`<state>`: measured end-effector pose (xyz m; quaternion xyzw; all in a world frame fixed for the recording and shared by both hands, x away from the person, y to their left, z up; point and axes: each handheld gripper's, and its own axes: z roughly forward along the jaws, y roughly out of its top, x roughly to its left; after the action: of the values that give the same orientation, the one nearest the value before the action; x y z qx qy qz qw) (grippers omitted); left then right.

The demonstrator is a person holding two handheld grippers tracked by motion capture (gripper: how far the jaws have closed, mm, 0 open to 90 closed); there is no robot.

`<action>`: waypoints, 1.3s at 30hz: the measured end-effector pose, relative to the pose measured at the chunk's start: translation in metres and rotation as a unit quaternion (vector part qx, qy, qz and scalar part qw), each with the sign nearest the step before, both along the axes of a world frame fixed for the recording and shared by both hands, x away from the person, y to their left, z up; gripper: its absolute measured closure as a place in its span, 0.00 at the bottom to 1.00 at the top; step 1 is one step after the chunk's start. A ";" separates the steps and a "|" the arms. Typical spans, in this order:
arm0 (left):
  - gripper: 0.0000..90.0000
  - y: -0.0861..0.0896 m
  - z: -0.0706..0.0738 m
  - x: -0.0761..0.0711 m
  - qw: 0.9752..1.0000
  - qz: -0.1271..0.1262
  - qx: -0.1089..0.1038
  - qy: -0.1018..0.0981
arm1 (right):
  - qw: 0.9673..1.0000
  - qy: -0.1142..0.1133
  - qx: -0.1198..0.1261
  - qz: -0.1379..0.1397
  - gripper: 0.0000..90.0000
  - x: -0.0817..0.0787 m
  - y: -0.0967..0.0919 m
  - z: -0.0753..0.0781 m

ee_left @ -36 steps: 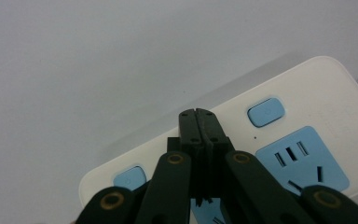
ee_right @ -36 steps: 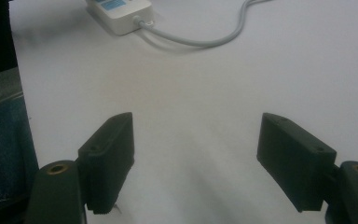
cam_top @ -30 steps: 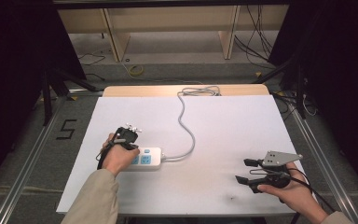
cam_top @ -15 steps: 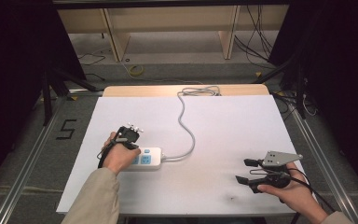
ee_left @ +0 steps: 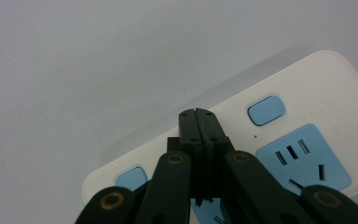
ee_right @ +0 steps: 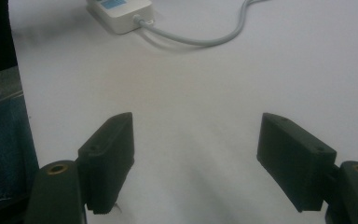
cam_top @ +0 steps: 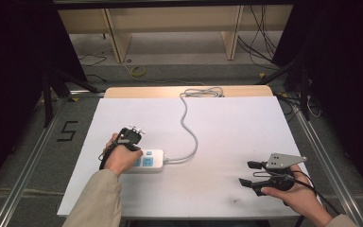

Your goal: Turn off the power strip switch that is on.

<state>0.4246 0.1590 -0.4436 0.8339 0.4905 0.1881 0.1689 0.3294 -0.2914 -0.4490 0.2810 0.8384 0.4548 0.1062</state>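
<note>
High view: white table point(cam_top: 227, 137) mid-frame, grey floor point(cam_top: 28, 156) around. Left gripper point(ee_left: 198, 113), jaws together, over the power strip point(ee_left: 307, 88); its blue button point(ee_left: 266, 110) shows up close. Right gripper point(ee_right: 196, 154) jaws apart, empty.

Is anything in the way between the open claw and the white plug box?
No, nothing visible. Bare white table lies between the right gripper and the power strip. Only the strip's grey cord curves off nearby, to the side.
</note>
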 end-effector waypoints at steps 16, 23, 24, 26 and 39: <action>1.00 -0.001 0.000 0.001 1.000 0.001 0.004 0.003 | 1.000 0.003 0.000 0.000 0.31 0.000 0.001 0.000; 1.00 -0.001 0.000 0.001 1.000 0.003 0.003 0.005 | 1.000 0.002 0.001 0.000 0.31 0.000 0.000 0.000; 1.00 -0.001 0.001 0.002 1.000 0.003 0.004 0.006 | 1.000 0.002 0.001 0.000 0.31 0.000 0.000 0.000; 1.00 -0.001 0.001 0.002 1.000 0.003 0.004 0.008 | 1.000 0.002 0.001 0.000 0.31 0.000 0.000 0.000; 1.00 -0.001 0.001 0.004 1.000 0.008 0.003 0.014 | 1.000 0.002 0.002 0.001 0.31 0.000 0.001 0.000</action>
<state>0.4285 0.1576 -0.4425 0.8328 0.4995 0.1788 0.1580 0.3290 -0.2908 -0.4494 0.2816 0.8381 0.4556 0.1039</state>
